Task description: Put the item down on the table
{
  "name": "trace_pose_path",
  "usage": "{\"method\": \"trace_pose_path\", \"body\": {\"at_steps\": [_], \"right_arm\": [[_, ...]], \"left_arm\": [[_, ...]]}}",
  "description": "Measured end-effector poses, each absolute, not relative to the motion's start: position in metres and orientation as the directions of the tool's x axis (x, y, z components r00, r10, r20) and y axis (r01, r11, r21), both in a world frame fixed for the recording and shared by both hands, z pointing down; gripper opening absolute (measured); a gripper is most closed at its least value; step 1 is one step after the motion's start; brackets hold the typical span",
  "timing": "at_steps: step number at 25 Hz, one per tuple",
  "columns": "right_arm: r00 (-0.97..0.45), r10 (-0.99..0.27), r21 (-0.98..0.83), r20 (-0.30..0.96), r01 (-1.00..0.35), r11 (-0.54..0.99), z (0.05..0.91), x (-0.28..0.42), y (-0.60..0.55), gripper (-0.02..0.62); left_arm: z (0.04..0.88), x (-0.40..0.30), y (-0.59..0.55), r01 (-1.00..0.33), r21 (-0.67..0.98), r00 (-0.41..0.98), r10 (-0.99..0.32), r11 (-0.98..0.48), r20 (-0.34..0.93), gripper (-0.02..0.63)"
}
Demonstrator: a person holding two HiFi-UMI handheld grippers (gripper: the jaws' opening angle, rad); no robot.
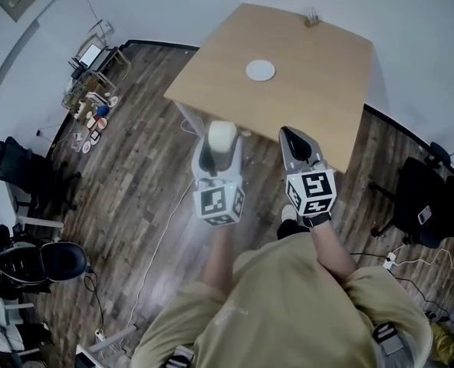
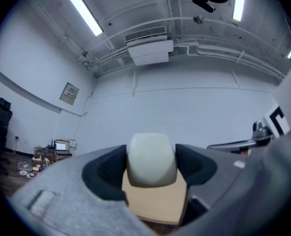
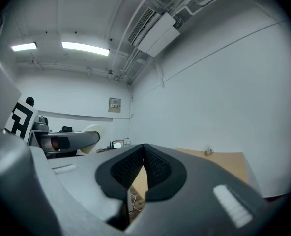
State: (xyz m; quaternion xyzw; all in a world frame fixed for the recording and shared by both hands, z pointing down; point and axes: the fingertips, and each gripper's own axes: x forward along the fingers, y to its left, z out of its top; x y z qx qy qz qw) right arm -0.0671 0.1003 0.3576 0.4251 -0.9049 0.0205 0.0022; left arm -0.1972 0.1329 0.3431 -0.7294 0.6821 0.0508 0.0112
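Observation:
A pale cream rounded cup-like item (image 2: pixel 151 160) is held between the dark pads of my left gripper (image 2: pixel 151 167), which is shut on it. In the head view that item (image 1: pixel 222 137) sits at the tip of the left gripper (image 1: pixel 220 148), held in the air just short of the near edge of the wooden table (image 1: pixel 304 106). My right gripper (image 1: pixel 291 138) is beside it on the right, jaws shut together with nothing between them (image 3: pixel 144 167). The item (image 3: pixel 92 133) also shows at the left of the right gripper view.
A small white disc (image 1: pixel 260 70) lies on the table's middle, and a small holder (image 1: pixel 312 20) stands at its far edge. Dark wood floor lies below, with office chairs (image 1: pixel 35 263) at left, another chair (image 1: pixel 419 202) at right, and a cluttered cart (image 1: pixel 93 90).

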Motion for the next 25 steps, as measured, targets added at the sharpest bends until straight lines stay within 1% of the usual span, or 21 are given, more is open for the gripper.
{"method": "trace_pose_path", "body": {"at_steps": [3, 7, 13, 17, 22, 25], "right_arm": [[-0.659, -0.752, -0.031, -0.007, -0.751, 0.659, 0.343, -0.064, 0.056, 0.005], [-0.662, -0.749, -0.091, -0.028, -0.744, 0.662, 0.335, -0.058, 0.004, 0.005], [-0.655, -0.755, -0.112, -0.021, -0.749, 0.653, 0.342, -0.033, -0.055, 0.005], [-0.682, -0.730, -0.127, -0.046, -0.721, 0.681, 0.353, -0.016, -0.082, 0.005], [-0.673, -0.740, -0.158, -0.003, -0.730, 0.665, 0.383, 0.010, -0.117, 0.005], [-0.673, -0.739, -0.178, 0.030, -0.731, 0.658, 0.394, 0.000, -0.135, 0.005]], "left_arm": [[0.329, -0.190, 0.094, -0.998, 0.044, 0.050, -0.993, -0.055, -0.111, 0.310], [0.321, -0.187, 0.050, -0.998, 0.041, 0.034, -0.992, -0.039, -0.119, 0.310], [0.332, -0.166, -0.010, -0.998, 0.045, 0.038, -0.995, -0.042, -0.092, 0.310], [0.351, -0.147, -0.043, -0.999, 0.032, 0.025, -0.997, -0.027, -0.066, 0.310], [0.386, -0.117, -0.075, -0.998, 0.039, 0.044, -0.999, -0.044, 0.002, 0.310], [0.395, -0.126, -0.090, -0.998, 0.036, 0.043, -0.998, -0.042, 0.036, 0.310]]}}
